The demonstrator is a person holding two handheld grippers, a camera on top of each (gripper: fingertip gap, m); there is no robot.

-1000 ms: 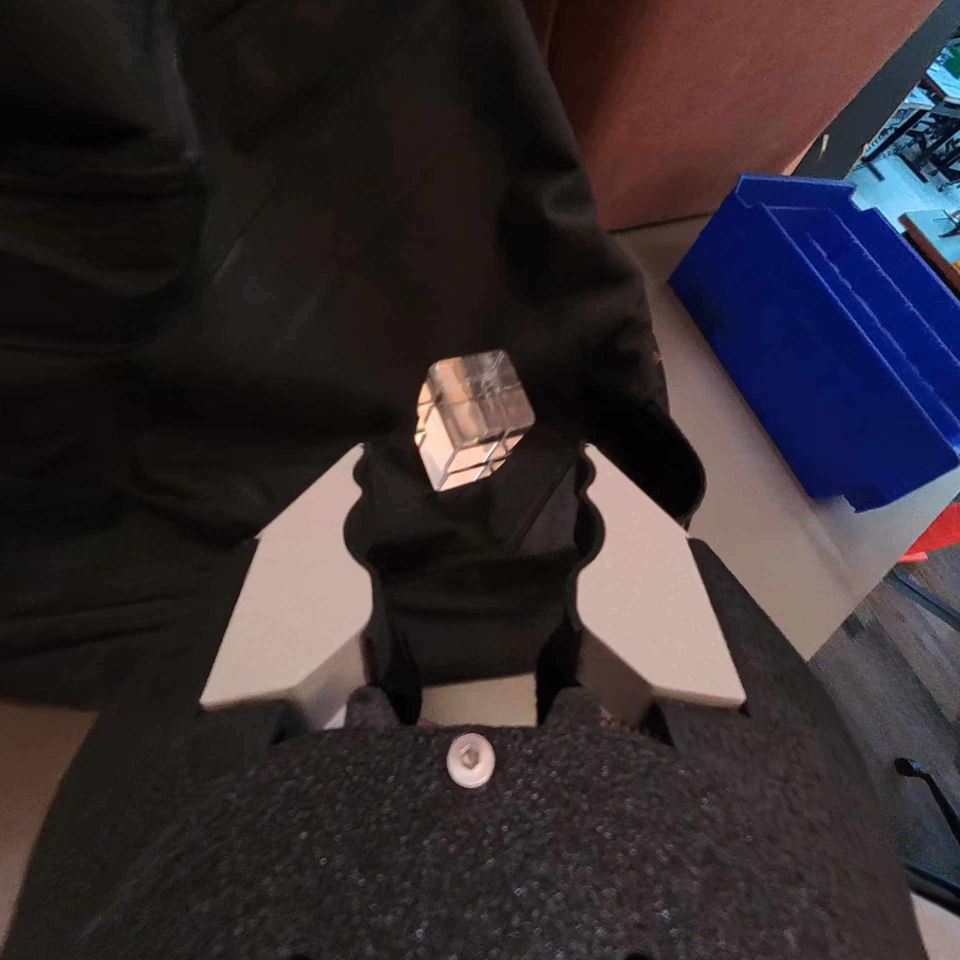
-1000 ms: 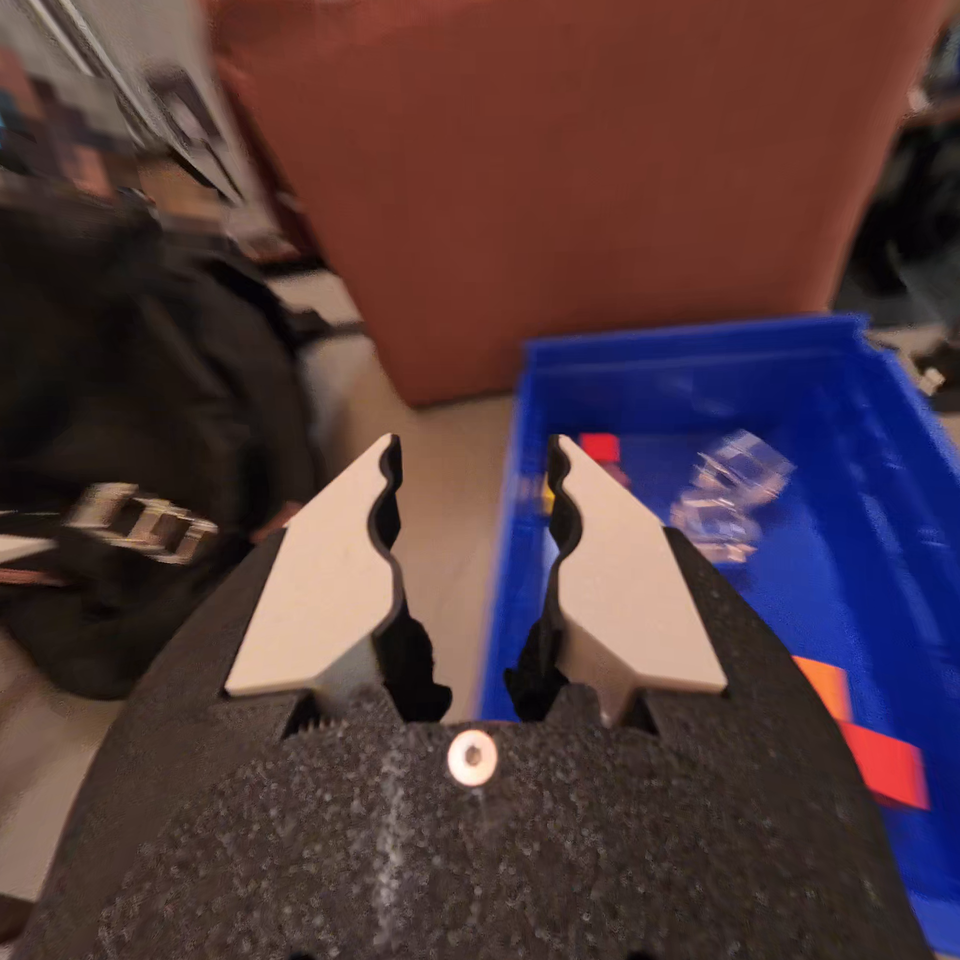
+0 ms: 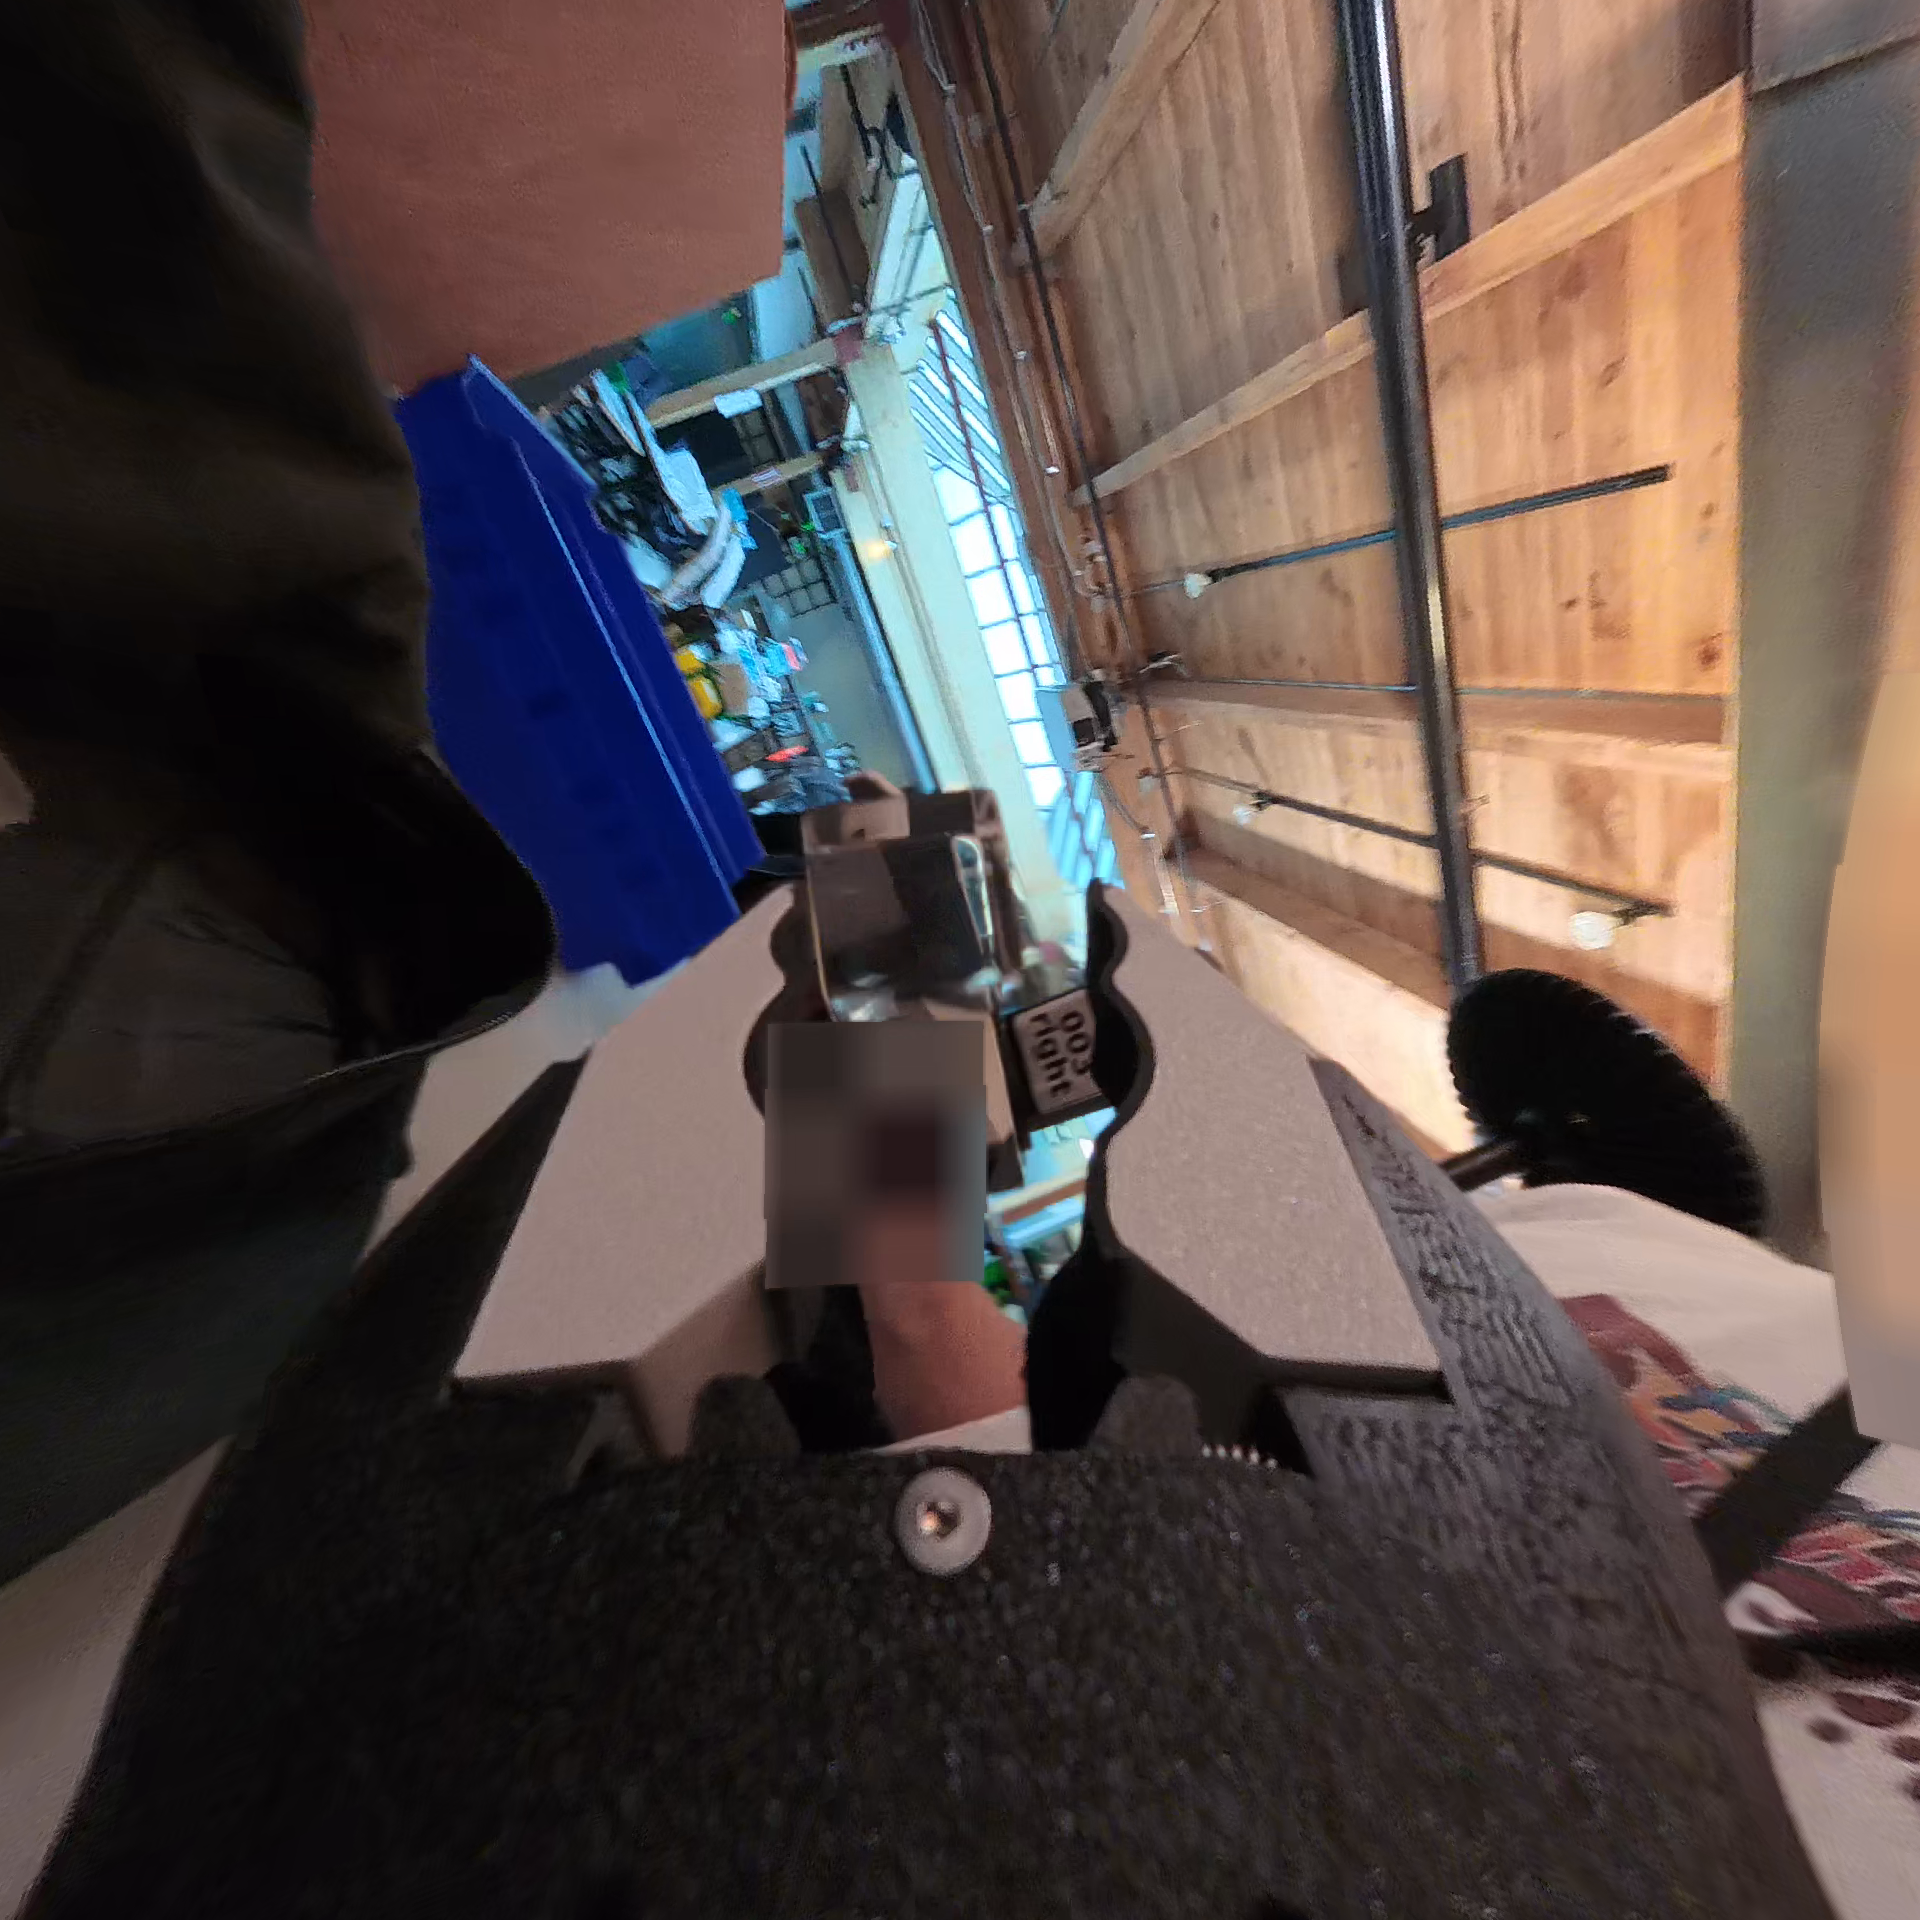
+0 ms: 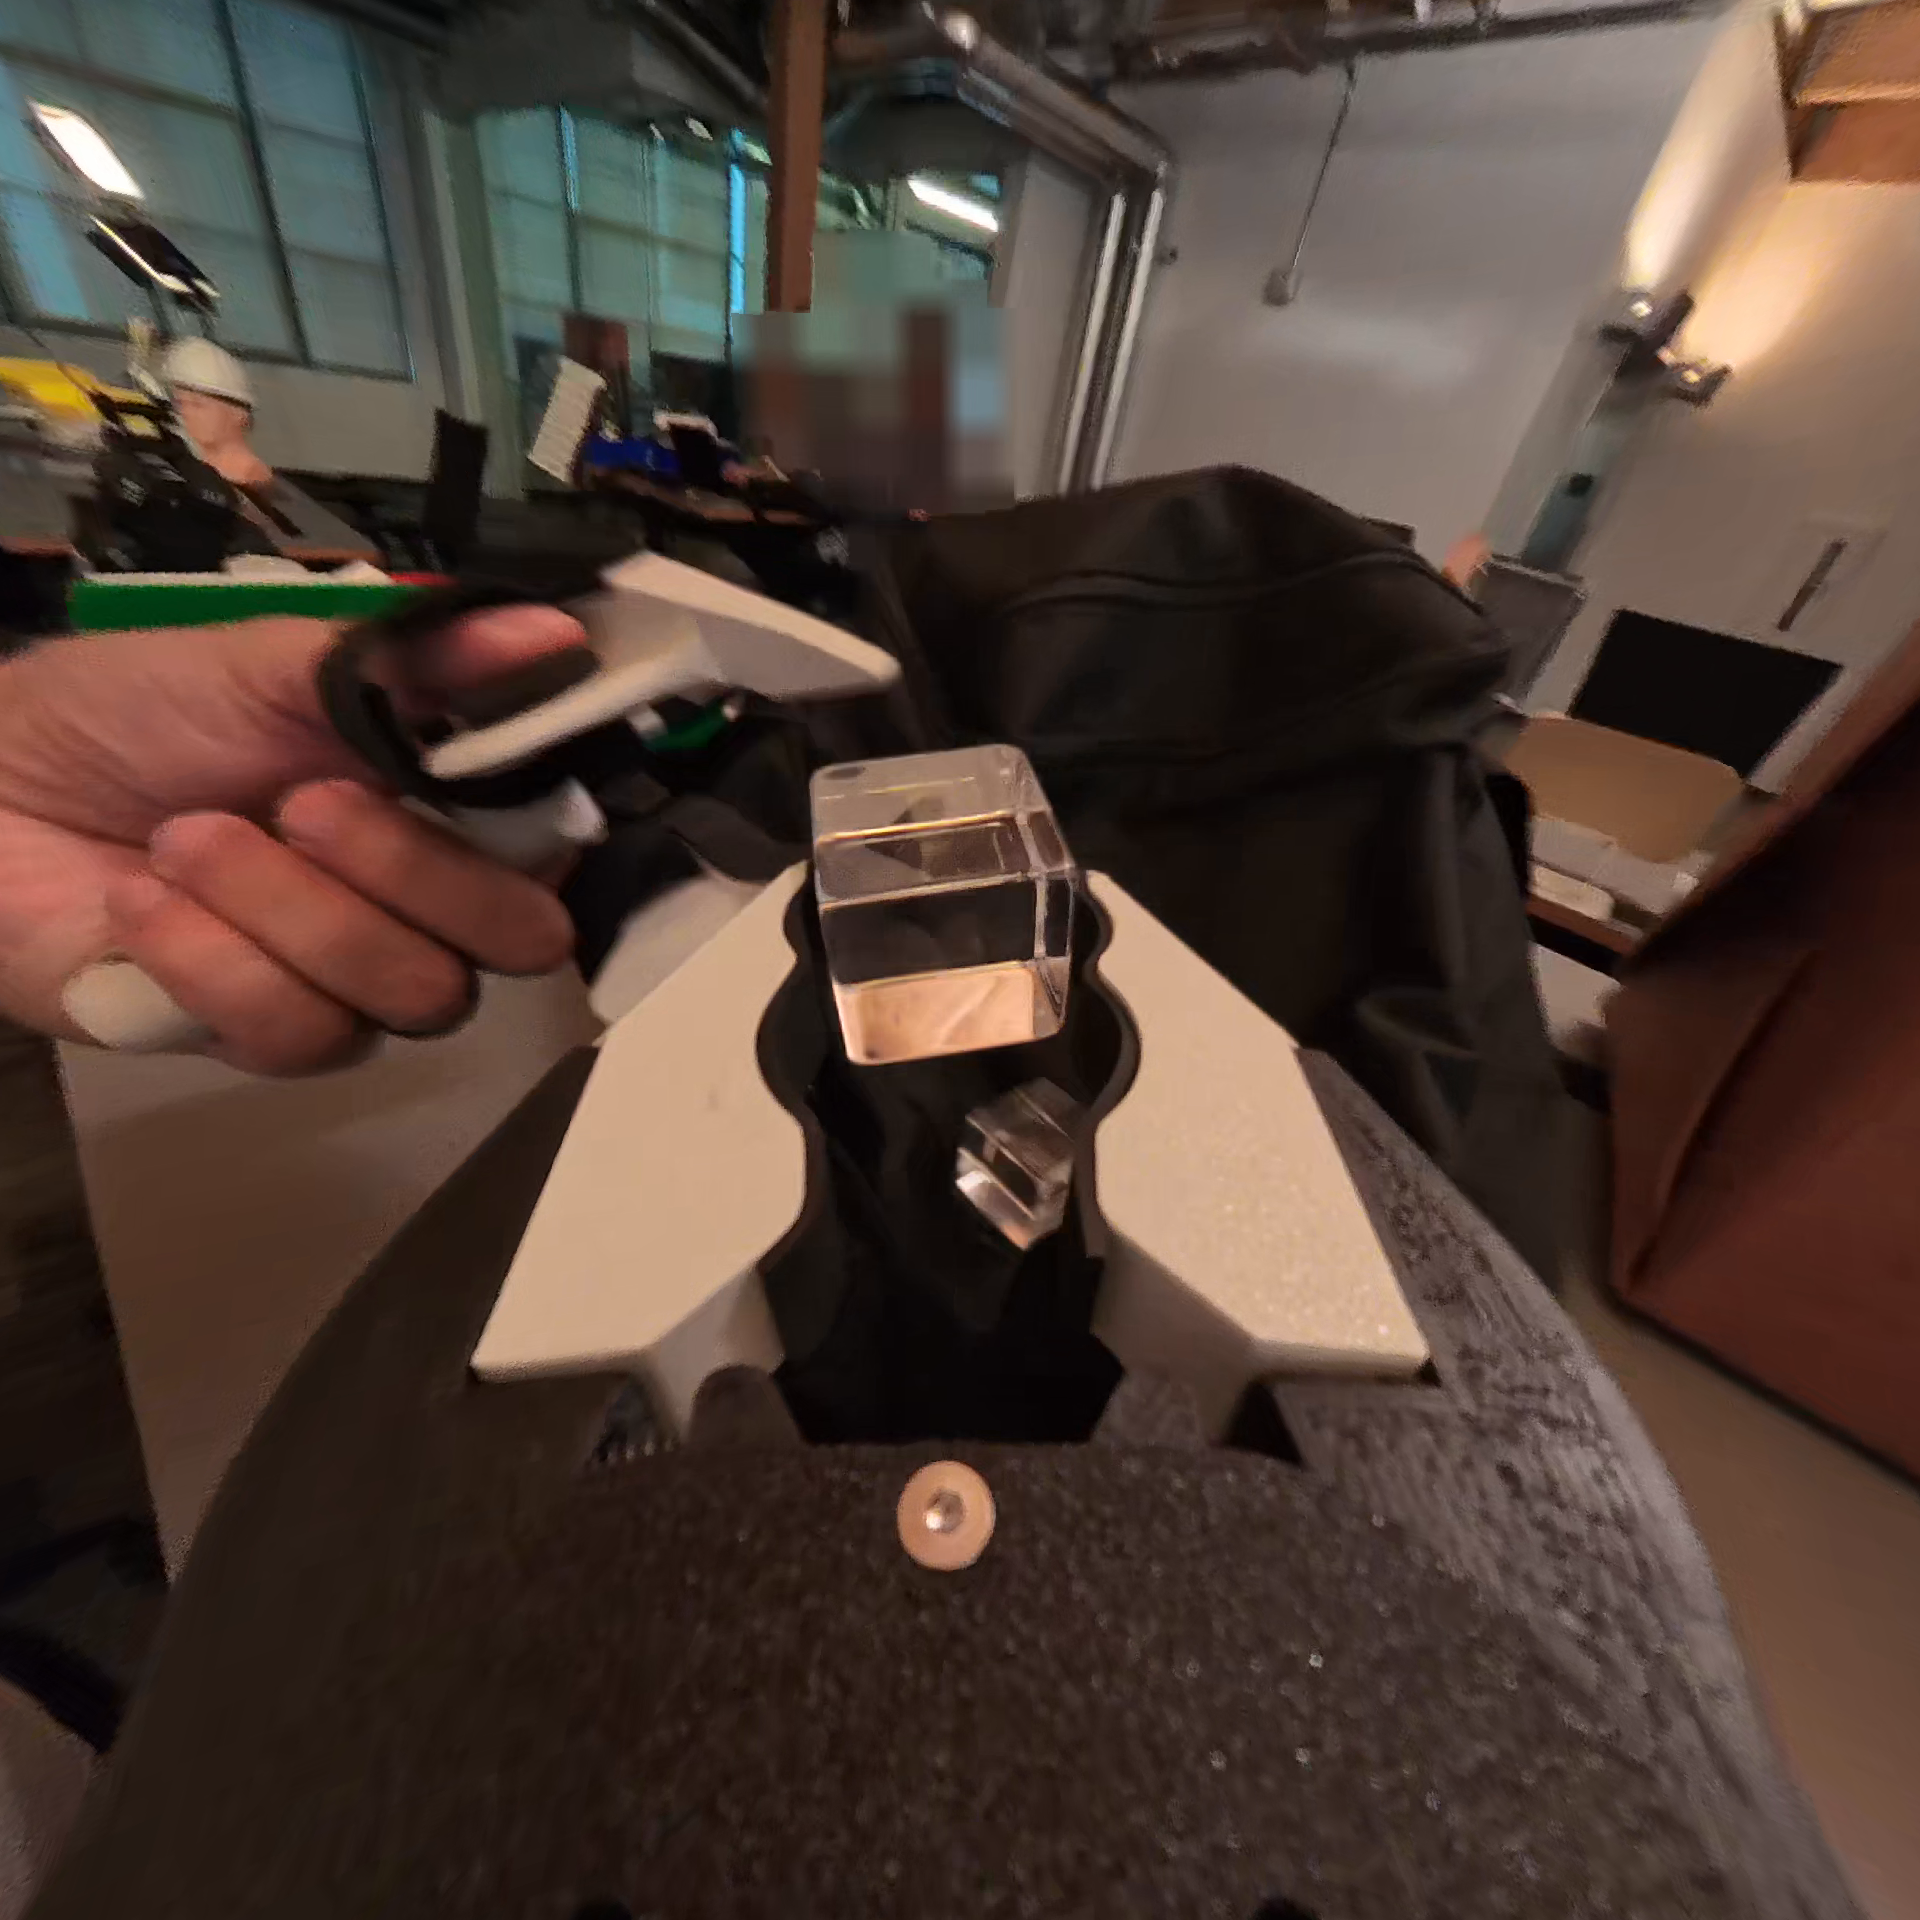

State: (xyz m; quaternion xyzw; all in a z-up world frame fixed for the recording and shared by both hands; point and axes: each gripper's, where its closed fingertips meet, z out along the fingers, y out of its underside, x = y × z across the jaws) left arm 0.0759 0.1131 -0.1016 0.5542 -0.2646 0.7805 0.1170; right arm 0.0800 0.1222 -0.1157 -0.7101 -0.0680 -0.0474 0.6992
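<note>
Right gripper (image 4: 940, 935) pinches a clear cube (image 4: 940, 914) between its two pale fingers (image 4: 686, 1143), near their tips, held up in the air. A second, smaller-looking clear cube (image 4: 1016, 1169) shows lower down in the gap between the fingers, lying on the black bag (image 4: 1247, 727) that stands just behind. To the left, a bare hand (image 4: 239, 831) holds the left gripper (image 4: 727, 649) by its handle, one finger through the trigger loop; from this side I cannot tell how its fingers stand.

In the left wrist view, the left gripper (image 3: 935, 1039) is spread apart with nothing between its fingers, turned sideways and aimed up toward a wooden ceiling (image 3: 1455, 416). Through the gap, farther off, sits the right gripper (image 3: 904, 904), partly behind a blurred patch. A blue bin (image 3: 561, 686) lies beside the dark bag (image 3: 187, 623) on the left.
</note>
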